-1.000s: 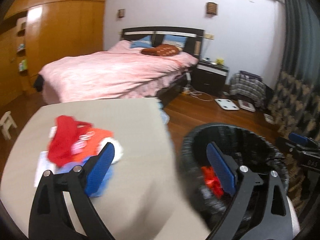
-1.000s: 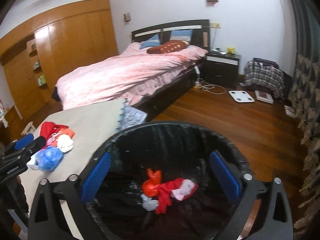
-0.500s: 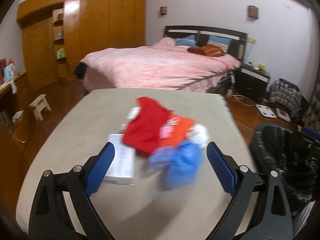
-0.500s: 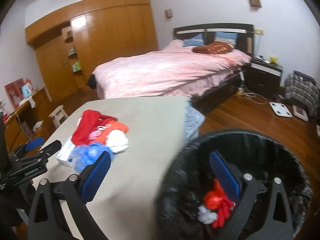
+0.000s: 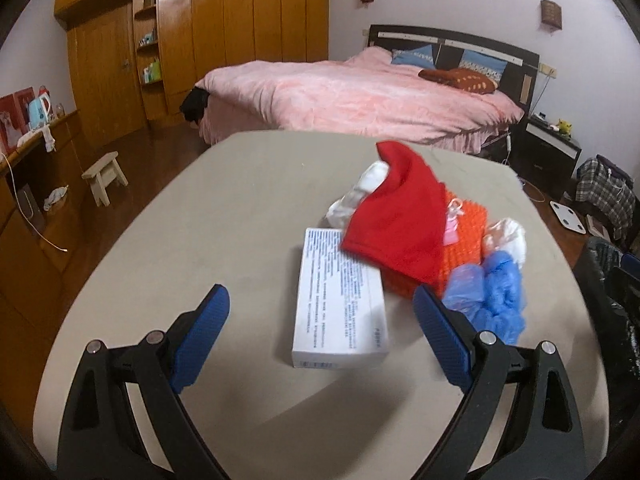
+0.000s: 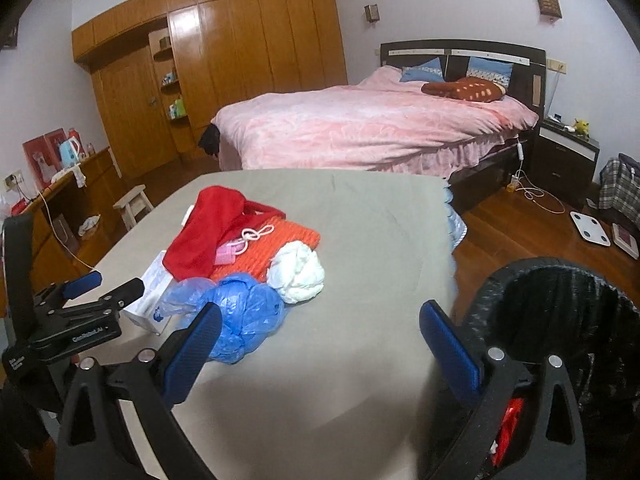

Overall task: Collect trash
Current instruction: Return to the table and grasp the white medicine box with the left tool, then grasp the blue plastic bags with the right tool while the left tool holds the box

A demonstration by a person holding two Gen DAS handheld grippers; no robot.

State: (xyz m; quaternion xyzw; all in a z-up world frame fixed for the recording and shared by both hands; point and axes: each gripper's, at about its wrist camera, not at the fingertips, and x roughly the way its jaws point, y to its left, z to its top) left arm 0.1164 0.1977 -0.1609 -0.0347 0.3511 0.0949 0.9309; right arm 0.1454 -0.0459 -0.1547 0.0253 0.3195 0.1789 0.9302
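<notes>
A heap of trash lies on the beige table (image 5: 248,216): a white printed box (image 5: 338,300), a red cloth (image 5: 398,220), an orange knit piece (image 5: 464,248), a white wad (image 6: 298,270) and a crumpled blue plastic bag (image 6: 240,320). My left gripper (image 5: 320,332) is open just short of the box, holding nothing. My right gripper (image 6: 320,344) is open and empty over the table's near right part, with the blue bag by its left finger. The black bin (image 6: 560,320) stands off the table's right edge, red trash (image 6: 510,420) showing inside. In the right wrist view the left gripper (image 6: 100,286) appears at far left.
A bed with pink bedding (image 6: 360,128) stands behind the table, a dark nightstand (image 6: 568,164) to its right. Wooden wardrobes (image 6: 224,64) line the left wall. A small stool (image 5: 106,174), a scale (image 6: 590,230) and a plaid bag (image 5: 608,188) sit on the wood floor.
Both grippers have swung left, away from the bin and over the table. The trash heap now sits before the left gripper, and the bin has slid to the right edge of both views.
</notes>
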